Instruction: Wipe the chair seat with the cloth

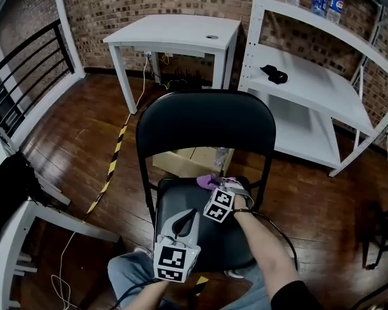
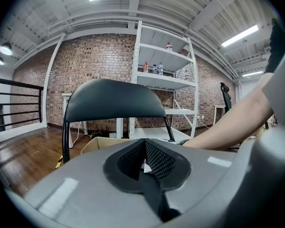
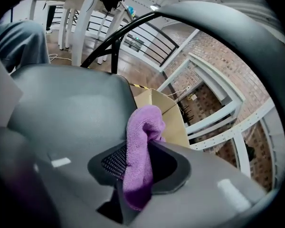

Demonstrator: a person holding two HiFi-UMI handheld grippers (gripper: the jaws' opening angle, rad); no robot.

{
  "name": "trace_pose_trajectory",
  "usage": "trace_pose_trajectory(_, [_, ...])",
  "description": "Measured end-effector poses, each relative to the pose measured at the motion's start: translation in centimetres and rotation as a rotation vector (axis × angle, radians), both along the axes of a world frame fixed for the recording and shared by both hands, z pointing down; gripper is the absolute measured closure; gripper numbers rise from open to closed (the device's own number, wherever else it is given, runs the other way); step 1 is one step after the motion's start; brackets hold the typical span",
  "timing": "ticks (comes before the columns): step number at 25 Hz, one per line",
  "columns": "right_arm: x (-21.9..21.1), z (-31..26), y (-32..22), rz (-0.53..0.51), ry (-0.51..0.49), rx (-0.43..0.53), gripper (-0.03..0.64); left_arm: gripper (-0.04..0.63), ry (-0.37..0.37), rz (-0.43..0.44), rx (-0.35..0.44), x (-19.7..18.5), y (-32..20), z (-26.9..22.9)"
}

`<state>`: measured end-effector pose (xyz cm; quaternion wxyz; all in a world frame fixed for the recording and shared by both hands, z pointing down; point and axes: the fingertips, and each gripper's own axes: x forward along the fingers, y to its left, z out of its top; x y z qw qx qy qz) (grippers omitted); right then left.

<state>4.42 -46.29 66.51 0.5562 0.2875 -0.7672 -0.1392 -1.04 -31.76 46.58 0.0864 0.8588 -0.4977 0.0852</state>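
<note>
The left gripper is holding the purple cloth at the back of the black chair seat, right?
Not quite. It is the right gripper that is holding the purple cloth at the back of the black chair seat. The right gripper view shows the cloth pinched between its jaws. The left gripper holds nothing.

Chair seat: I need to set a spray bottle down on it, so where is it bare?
On the black chair seat, bare room lies mid-front, between the left claw and the person's right forearm, and at the back-left corner beside the purple cloth. Crowded: back right, where the right claw grips that cloth.
</note>
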Motion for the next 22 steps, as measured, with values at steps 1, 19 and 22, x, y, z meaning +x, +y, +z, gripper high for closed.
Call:
trace_pose_trajectory(1, [0.0, 0.1, 0.3, -0.001, -0.002, -0.003, 0.503, 0.59, -0.001, 0.002, -0.002, 0.1, 0.0, 0.1])
trace_pose_trajectory(19, [-0.2, -0.3, 18.1, -0.163, -0.039, -0.062, 0.503, 0.59, -0.026, 0.024, 0.023, 2.3, 4.2, -0.3])
trace_pose_trajectory(22, [-0.2, -0.3, 20.7, -0.184, -0.047, -0.062, 0.503, 0.589, -0.027, 0.025, 0.027, 2.6, 4.8, -0.5])
